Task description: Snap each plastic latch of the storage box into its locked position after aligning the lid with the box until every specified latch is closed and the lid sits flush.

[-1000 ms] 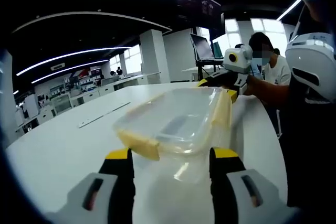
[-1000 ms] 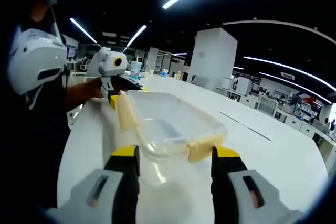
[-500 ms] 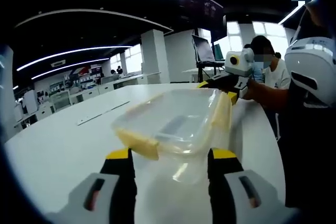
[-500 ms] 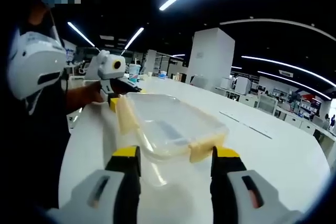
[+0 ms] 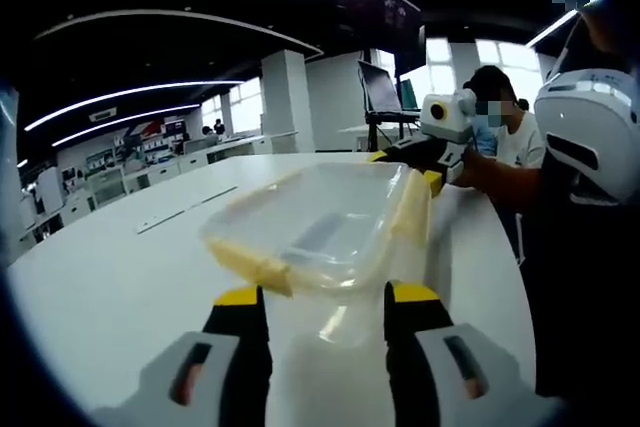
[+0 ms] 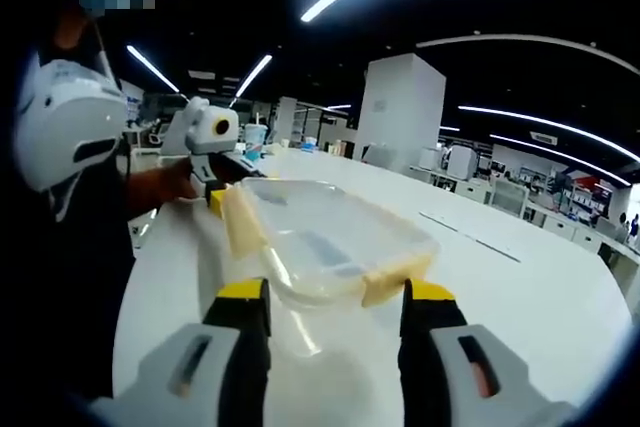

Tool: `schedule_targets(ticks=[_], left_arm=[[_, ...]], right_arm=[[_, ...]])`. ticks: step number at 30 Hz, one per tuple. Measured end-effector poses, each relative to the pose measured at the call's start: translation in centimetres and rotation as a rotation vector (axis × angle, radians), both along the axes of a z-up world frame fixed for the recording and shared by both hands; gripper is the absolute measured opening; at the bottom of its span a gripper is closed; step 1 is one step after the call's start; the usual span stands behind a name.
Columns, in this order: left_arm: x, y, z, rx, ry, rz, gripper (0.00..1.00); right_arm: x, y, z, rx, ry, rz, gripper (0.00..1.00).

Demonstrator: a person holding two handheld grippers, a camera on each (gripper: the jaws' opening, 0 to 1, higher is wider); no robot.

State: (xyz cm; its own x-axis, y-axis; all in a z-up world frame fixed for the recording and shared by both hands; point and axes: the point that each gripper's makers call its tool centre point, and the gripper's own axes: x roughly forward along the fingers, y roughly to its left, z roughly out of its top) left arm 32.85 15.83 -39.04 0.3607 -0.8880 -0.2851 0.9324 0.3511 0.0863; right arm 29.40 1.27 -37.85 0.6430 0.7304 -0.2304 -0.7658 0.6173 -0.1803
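A: Item one, storage box [image 5: 320, 232]?
B: Clear plastic, lid [image 6: 325, 232] on top, pale yellow latches [image 5: 258, 265] at the ends and along one long side. It rests on the white table [image 5: 110, 277], lying between the two grippers.

A: Left gripper [image 5: 325, 332]?
B: Jaws spread wide, yellow-tipped, holding nothing, near one end of the box. In the right gripper view it sits at the far end of the box [image 6: 215, 147].

A: Right gripper [image 6: 335, 322]?
B: Jaws likewise apart and empty, at the opposite end. The near end latch [image 6: 398, 278] lies just beyond its tips.

A: Surroundings?
B: A seated person [image 5: 510, 132] beyond the table.
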Motion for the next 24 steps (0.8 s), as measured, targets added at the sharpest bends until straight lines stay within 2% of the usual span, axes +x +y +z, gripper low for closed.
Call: schedule_targets(ticks=[2, 6, 8, 9, 11, 13, 17, 18, 19, 20, 21, 22, 23, 24], left_arm=[[0.0, 0.0, 0.1, -0.014, 0.013, 0.002, 0.41], [0.1, 0.2, 0.0, -0.005, 0.003, 0.006, 0.42], [0.1, 0.2, 0.0, -0.001, -0.001, 0.007, 0.42], [0.1, 0.2, 0.0, 0.001, -0.003, 0.007, 0.43], [0.1, 0.3, 0.0, 0.009, -0.004, 0.003, 0.44], [0.1, 0.4, 0.0, 0.014, -0.002, 0.0, 0.44], [-0.2, 0.9, -1.5, 0.084, 0.028, -0.035, 0.4], [-0.2, 1.2, -1.6, 0.09, 0.035, -0.026, 0.43], [0.3, 1.6, -1.7, 0.107, 0.031, 0.012, 0.52], [0.3, 1.8, -1.8, 0.112, 0.032, 0.013, 0.61], [0.2, 2.2, -2.0, 0.125, 0.06, 0.016, 0.7], [0.2, 2.5, -2.1, 0.131, 0.068, 0.018, 0.72], [0.0, 3.0, -1.9, 0.139, 0.059, 0.021, 0.74], [0.0, 3.1, -1.9, 0.143, 0.059, 0.02, 0.81]], right_arm=[[0.0, 0.0, -0.1, -0.002, 0.002, 0.001, 0.47], [-0.1, 0.0, -0.1, 0.0, 0.005, -0.004, 0.47], [0.0, 0.0, -0.6, 0.02, 0.046, -0.003, 0.46], [-0.2, 0.1, -1.3, 0.017, 0.092, 0.004, 0.45], [0.1, 0.0, -1.0, -0.007, 0.052, 0.0, 0.46], [0.2, 0.0, -1.1, -0.018, 0.053, 0.0, 0.47], [0.1, -0.6, -1.5, -0.041, 0.078, 0.02, 0.42], [-0.7, -0.2, -2.2, -0.049, 0.124, 0.066, 0.39], [-0.2, -0.5, -1.9, -0.042, 0.088, 0.037, 0.39], [-0.2, -0.5, -2.0, -0.035, 0.086, 0.036, 0.41], [-0.1, -0.5, -2.1, -0.033, 0.088, 0.034, 0.5], [-0.2, -0.5, -2.2, -0.031, 0.092, 0.038, 0.57], [-0.4, -0.4, -2.4, -0.027, 0.112, 0.047, 0.62], [-0.4, -0.4, -2.4, -0.027, 0.112, 0.047, 0.65]])
